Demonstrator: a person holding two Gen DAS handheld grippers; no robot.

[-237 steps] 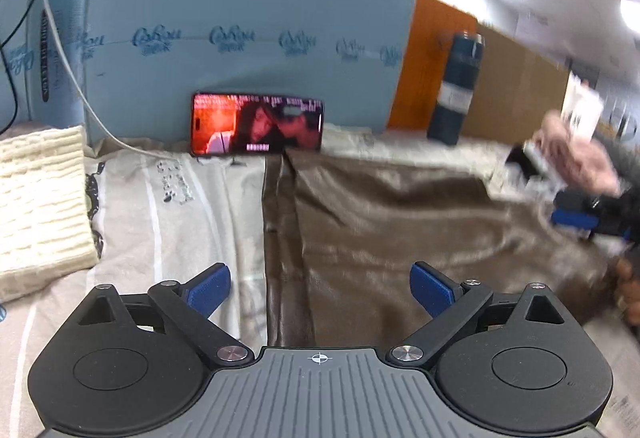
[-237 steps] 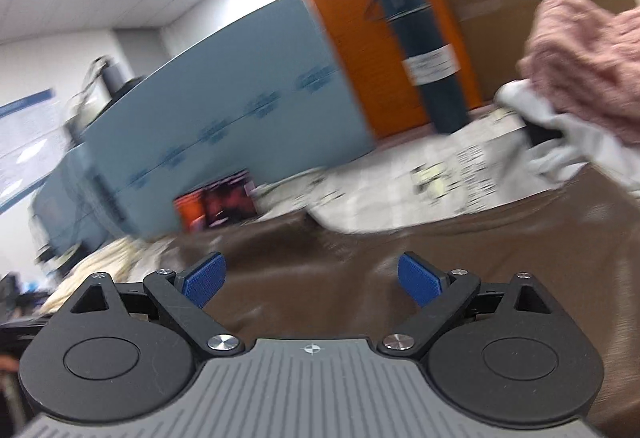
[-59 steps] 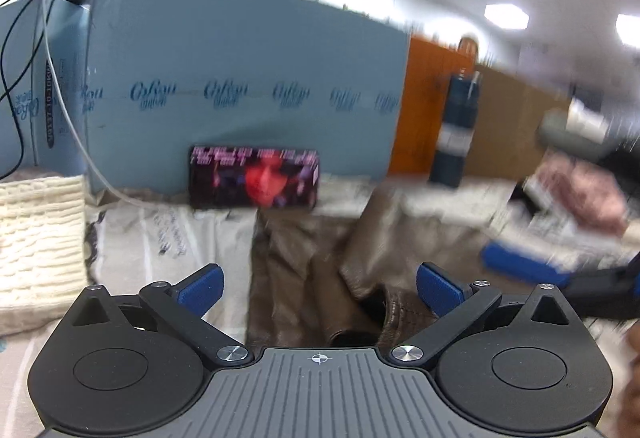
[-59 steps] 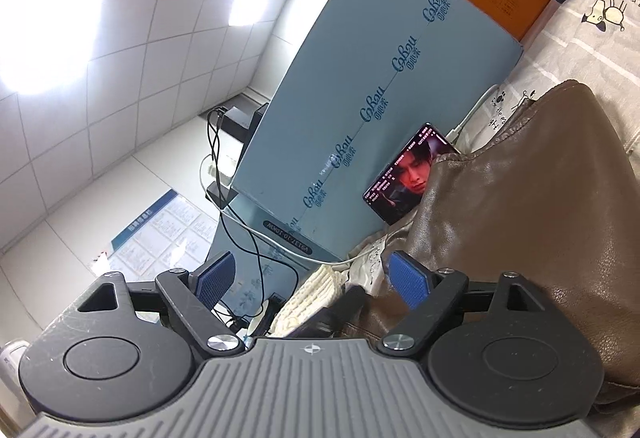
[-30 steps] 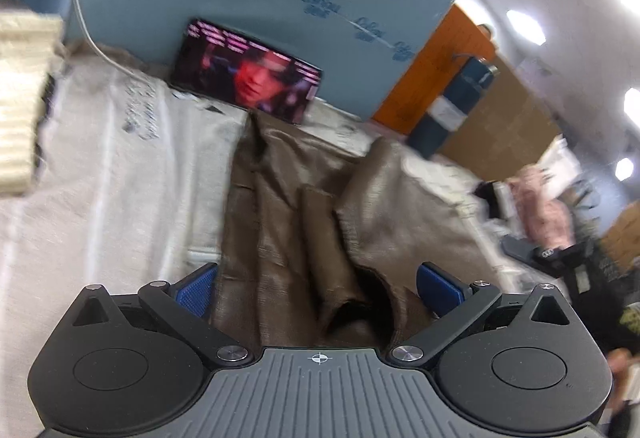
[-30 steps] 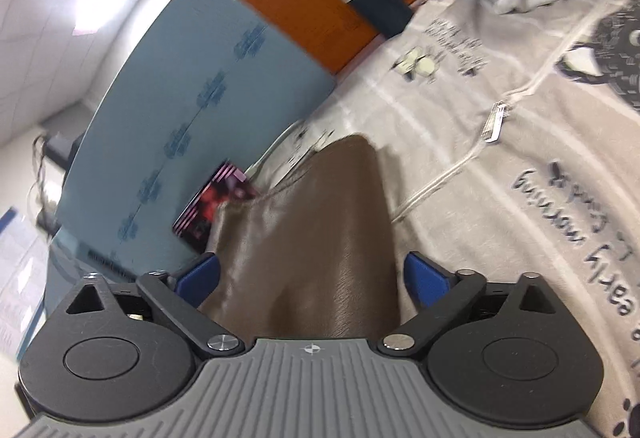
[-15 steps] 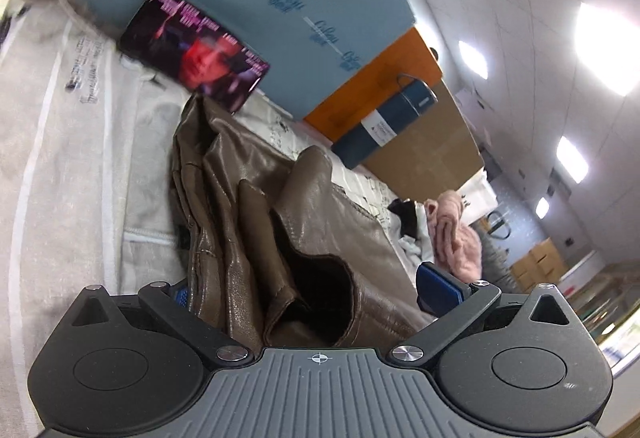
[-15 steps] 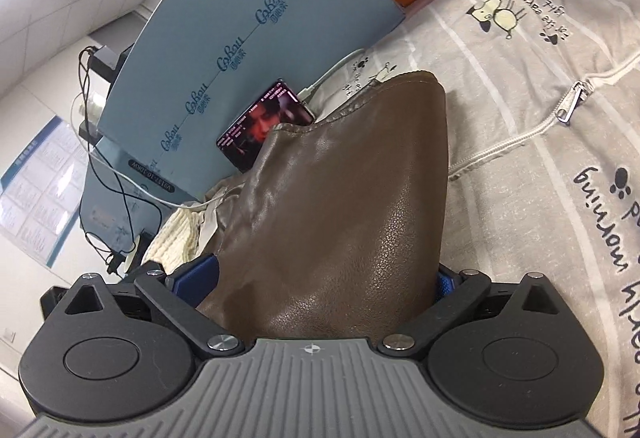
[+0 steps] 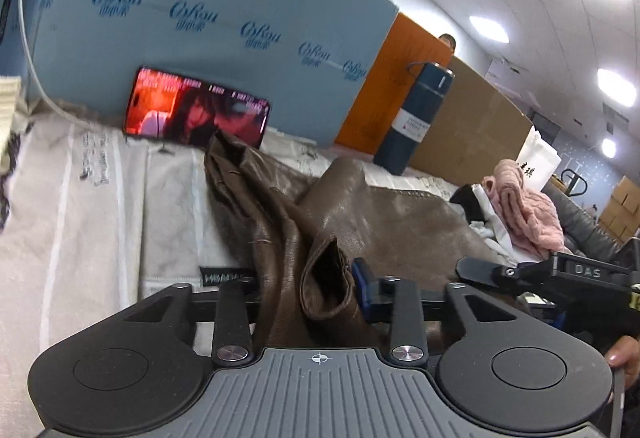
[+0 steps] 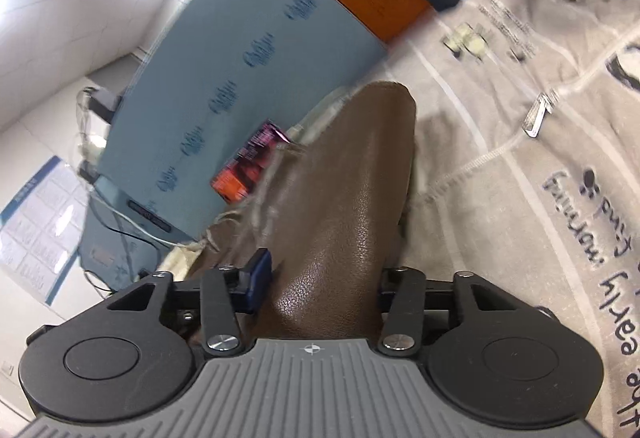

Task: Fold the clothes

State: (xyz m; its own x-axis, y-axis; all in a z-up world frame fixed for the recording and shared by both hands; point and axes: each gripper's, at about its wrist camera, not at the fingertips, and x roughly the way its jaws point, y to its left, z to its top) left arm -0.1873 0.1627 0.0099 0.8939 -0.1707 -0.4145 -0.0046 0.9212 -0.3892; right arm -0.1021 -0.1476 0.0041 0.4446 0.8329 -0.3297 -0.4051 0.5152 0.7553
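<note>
Jaws on both tools are closing with brown leather between them. On the left gripper [image 9: 310, 290] we see the rolled cuff of the brown leather jacket [image 9: 360, 222] pressed against the one blue pad [image 9: 362, 288] that shows; the other pad is hidden by the folds. On the right gripper [image 10: 320, 284] a broad smooth fold of the jacket [image 10: 344, 205] fills the gap, touching the visible blue pad [image 10: 258, 278].

Only the left view shows the right tool from outside, low at the right edge, with a fingertip [image 9: 624, 356] of the person under it. It alone shows the pink knit [image 9: 524, 209] and the dark blue flask [image 9: 416, 121] standing upright. The phone [image 9: 196, 113] leans on the blue panel [image 9: 224, 25] in both views. Only the right view shows a zip pull [image 10: 538, 115] on the pale printed sheet [image 10: 540, 197].

We note the jacket lies crumpled on that sheet, glossy, grained, creased lengthwise.
</note>
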